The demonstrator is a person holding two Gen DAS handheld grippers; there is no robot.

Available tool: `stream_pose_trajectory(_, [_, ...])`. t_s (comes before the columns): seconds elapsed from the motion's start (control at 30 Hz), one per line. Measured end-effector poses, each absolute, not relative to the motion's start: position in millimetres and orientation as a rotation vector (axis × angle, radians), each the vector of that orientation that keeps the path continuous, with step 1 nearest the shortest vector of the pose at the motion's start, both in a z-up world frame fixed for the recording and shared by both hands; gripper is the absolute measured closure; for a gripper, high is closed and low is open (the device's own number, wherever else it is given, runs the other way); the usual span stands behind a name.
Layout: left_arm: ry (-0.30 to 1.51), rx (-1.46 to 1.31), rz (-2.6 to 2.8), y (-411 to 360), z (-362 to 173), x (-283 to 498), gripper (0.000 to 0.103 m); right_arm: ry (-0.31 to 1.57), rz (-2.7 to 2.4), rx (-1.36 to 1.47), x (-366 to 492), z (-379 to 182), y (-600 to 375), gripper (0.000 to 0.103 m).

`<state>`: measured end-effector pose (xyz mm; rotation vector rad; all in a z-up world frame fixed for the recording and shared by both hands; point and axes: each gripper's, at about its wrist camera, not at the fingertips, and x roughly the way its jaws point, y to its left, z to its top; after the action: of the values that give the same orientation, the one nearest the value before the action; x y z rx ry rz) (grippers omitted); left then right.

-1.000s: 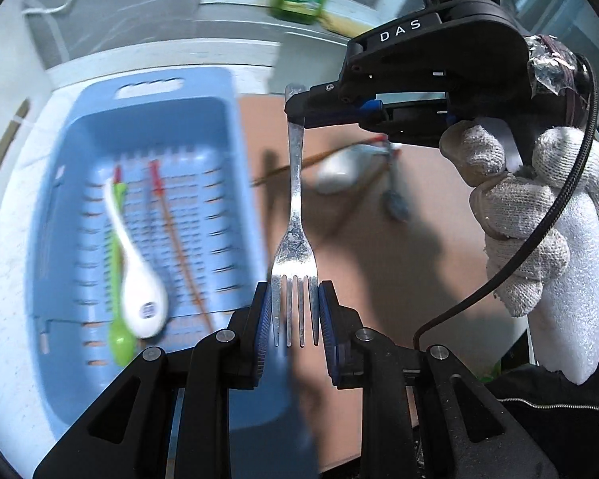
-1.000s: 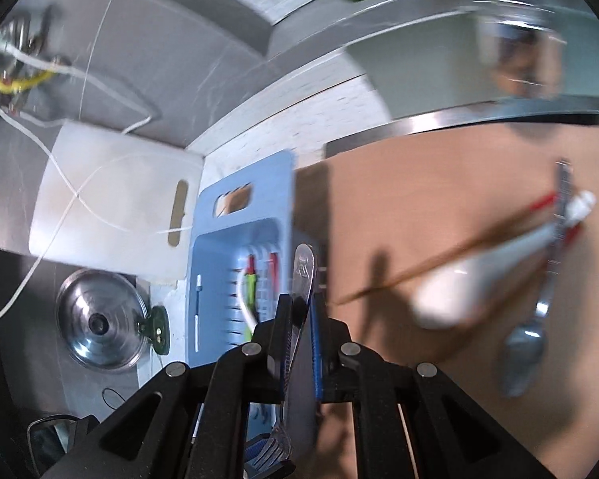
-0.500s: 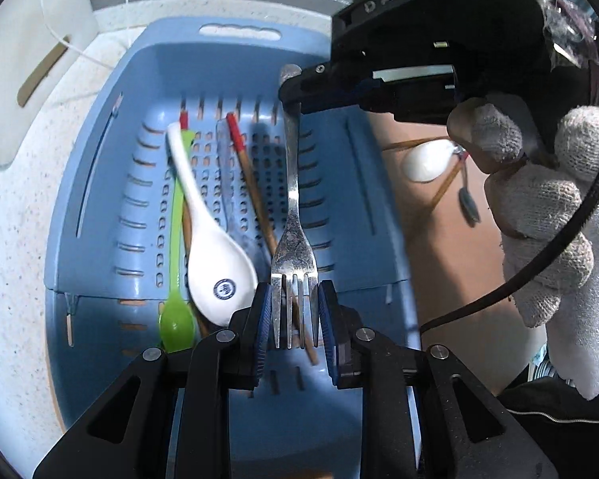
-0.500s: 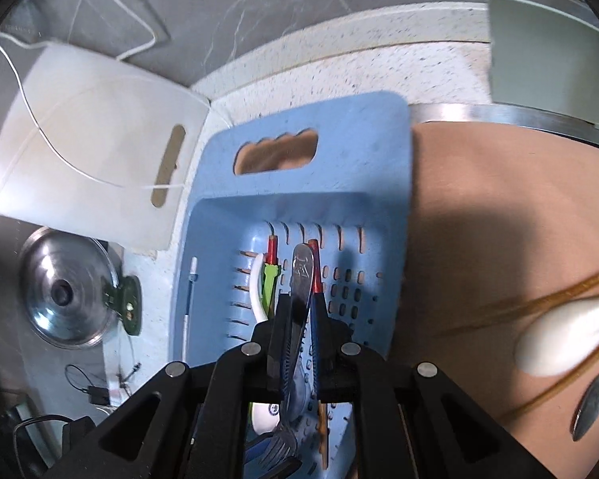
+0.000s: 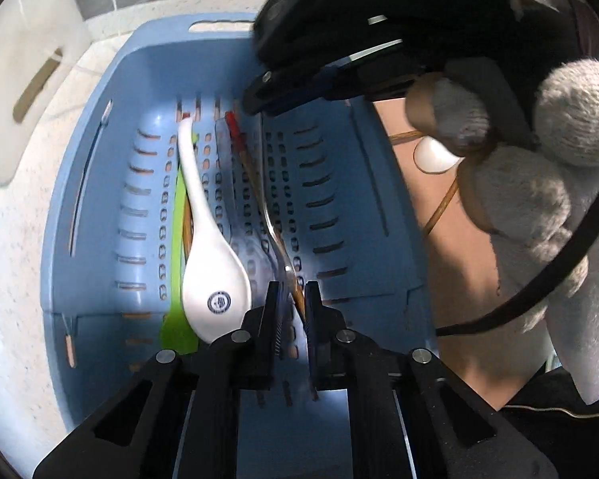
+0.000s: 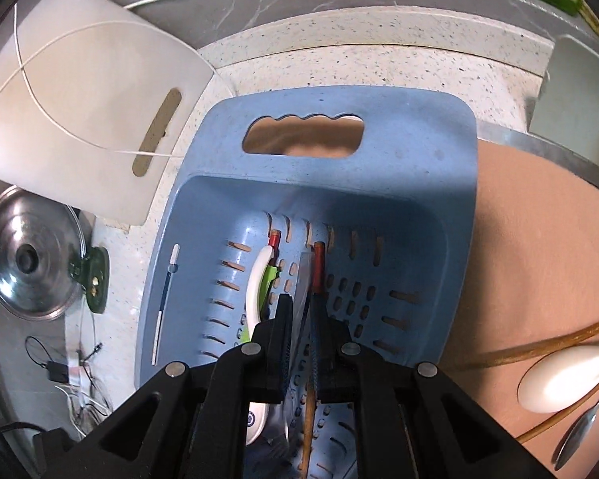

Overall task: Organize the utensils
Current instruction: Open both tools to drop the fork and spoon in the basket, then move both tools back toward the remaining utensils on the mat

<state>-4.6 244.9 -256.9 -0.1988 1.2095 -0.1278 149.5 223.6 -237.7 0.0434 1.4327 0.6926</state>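
The left gripper is pointing steeply down into the pale blue slotted plastic basket. Its jaws have just been closing and are now standing almost together. The blurred head of the stainless steel fork is reaching their mouth, but whether the pads are pressing on it cannot be told.

The fork is lying low along the basket floor, turned edge-on. At its far end, the right gripper, carried by a hand in a grey knitted glove, is pinching the handle with its jaws pressed close.

Beside the fork, three items are already resting in the basket:
- a white ceramic soup spoon;
- a green plastic spoon partly under it;
- red-tipped wooden chopsticks.

Outside the basket, on the brown mat, three items are waiting:
- a second white ceramic spoon;
- a small metal spoon;
- a brown wooden chopstick.

Judged from this layout, the task is running at about its midpoint. The fork is being set down and is not yet released.
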Motion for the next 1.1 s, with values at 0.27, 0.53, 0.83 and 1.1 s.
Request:
stream_pose_trajectory(0.27, [1.207, -0.220, -0.116, 239.8, -255.2, -2.5, 0.095, 1.436, 0.712, 0.034, 149.2, -237.2, 222.7, 0.095])
stream_pose_trajectory(0.53, [1.191, -0.237, -0.101, 248.1, -243.7, -8.9, 0.095, 1.399, 0.726, -0.009, 143.4, -229.0, 220.5, 0.084])
stream_pose_trajectory(0.83, [1.166, -0.220, -0.105, 242.6, -221.9, -17.0, 0.091, 1.291, 0.763, 0.048, 141.8, -189.4, 180.9, 0.073])
stream_pose_trajectory(1.1, [1.112, -0.175, -0.127, 215.6, -190.9, -11.4, 0.091, 1.180, 0.769, 0.158, 137.5, -152.2, 94.2, 0.069])
